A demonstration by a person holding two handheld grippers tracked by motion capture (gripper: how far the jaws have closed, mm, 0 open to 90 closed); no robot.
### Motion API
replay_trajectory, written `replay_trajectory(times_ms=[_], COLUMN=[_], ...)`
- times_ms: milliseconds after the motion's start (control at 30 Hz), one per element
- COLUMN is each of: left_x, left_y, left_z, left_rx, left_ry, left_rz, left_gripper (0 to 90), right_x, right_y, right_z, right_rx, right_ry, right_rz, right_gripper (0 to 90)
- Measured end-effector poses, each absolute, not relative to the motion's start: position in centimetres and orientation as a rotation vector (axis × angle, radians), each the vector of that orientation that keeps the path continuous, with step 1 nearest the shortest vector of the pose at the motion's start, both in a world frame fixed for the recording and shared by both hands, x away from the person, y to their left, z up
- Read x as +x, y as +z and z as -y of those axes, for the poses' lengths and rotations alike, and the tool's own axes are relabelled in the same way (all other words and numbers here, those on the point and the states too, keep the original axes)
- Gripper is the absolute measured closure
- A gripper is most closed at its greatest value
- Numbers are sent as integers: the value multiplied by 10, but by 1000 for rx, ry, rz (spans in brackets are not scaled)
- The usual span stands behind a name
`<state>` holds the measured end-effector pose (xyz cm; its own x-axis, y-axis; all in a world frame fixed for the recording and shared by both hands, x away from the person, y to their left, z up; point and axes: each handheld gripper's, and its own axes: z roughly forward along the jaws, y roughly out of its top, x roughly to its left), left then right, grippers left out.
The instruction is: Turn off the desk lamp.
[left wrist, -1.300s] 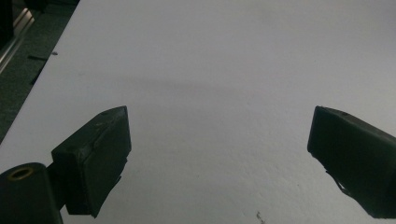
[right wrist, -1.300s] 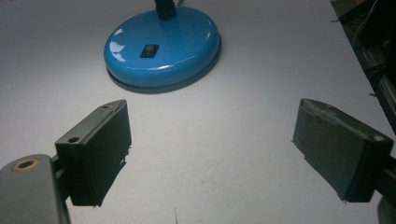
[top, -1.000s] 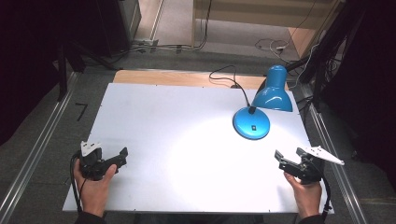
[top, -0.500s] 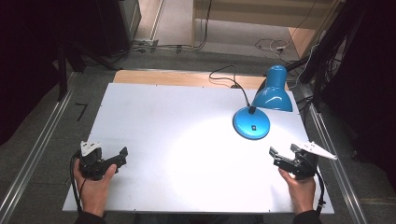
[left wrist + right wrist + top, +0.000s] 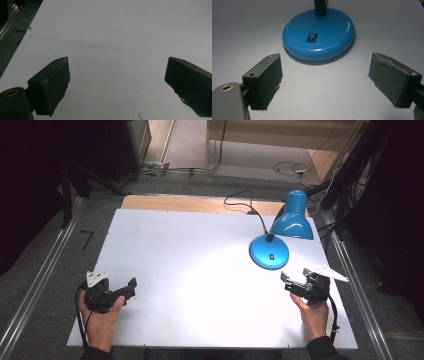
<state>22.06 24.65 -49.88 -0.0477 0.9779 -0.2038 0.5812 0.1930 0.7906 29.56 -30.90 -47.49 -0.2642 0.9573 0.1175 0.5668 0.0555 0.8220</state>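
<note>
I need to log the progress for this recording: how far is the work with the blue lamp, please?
Done: nothing on the lamp itself; it is already lit, throwing a bright patch on the table. In hand: the right gripper, jaws open and empty, points at the lamp base and its black switch without touching. The left gripper rests open at the table's near left. Left: reaching and working the lamp.
</note>
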Motion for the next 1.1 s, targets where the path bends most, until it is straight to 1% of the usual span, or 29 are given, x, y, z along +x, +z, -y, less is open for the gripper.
replay_trajectory(times_ms=[467,733,967,1100], left_x=[221,221,221,221], left_y=[-499,-499,-499,-499], left_z=[-248,-248,-248,-248], left_rx=[1477,1480,1479,1479], left_ry=[667,666,668,667], left_rz=[-1720,-1721,-1721,-1721], left_gripper=[70,70,70,70], right_x=[313,321,327,329], right_y=[-477,-479,-481,-484], right_z=[289,284,282,280], right_rx=[1503,1500,1500,1480], right_ry=[1089,1072,1058,1064], right_rz=[-1899,-1898,-1906,-1909], right_gripper=[107,108,129,226])
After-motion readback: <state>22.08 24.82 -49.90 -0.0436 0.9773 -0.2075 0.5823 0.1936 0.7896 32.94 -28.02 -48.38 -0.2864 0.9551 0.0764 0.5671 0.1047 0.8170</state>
